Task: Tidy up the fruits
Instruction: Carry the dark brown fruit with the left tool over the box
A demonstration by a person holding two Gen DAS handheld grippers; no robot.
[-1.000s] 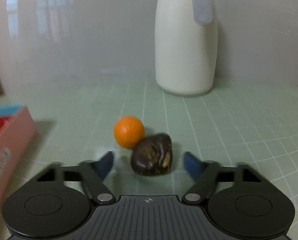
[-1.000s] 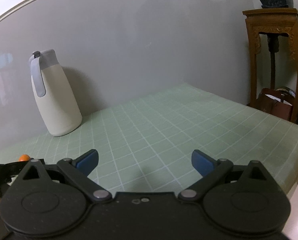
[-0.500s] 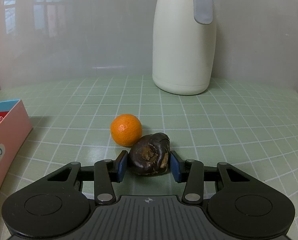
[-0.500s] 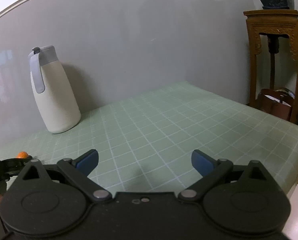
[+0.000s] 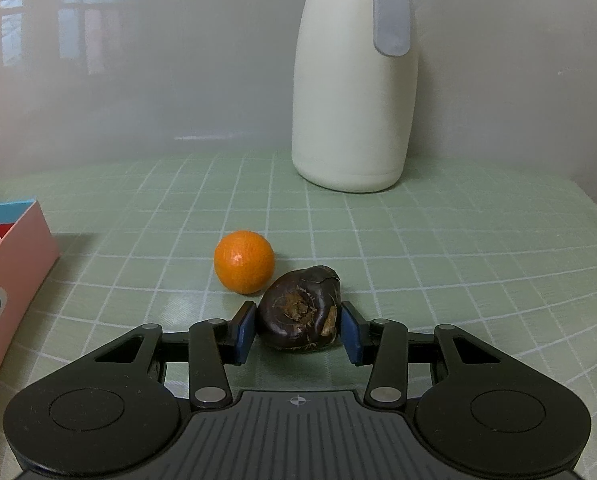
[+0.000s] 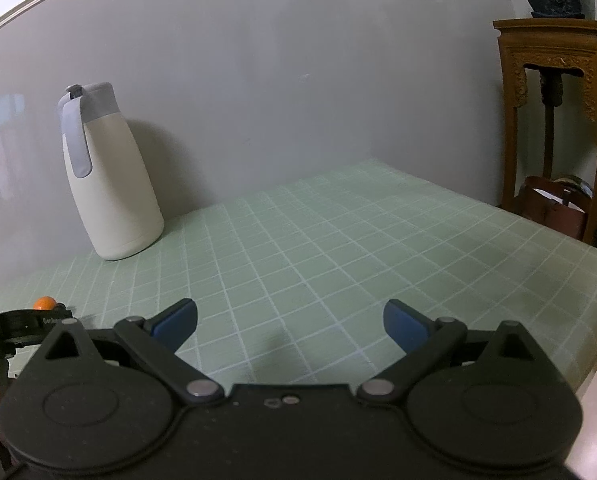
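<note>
Jug (image 5: 352, 92) top cut off by frame; pink box (image 5: 6, 276) cropped at left edge.

My left gripper (image 5: 298, 330) has just closed its jaws, and both blue pads (image 5: 245, 332) now press the dark brown fruit (image 5: 298, 312) on the green checked tablecloth (image 5: 458, 260); a small orange (image 5: 244, 261) touches it behind-left; a cream jug (image 5: 352, 84) stands upright by the wall; a pink box (image 5: 6, 280) sits left.

Orange (image 5: 244, 267) touching dark fruit (image 5: 298, 313)
</note>
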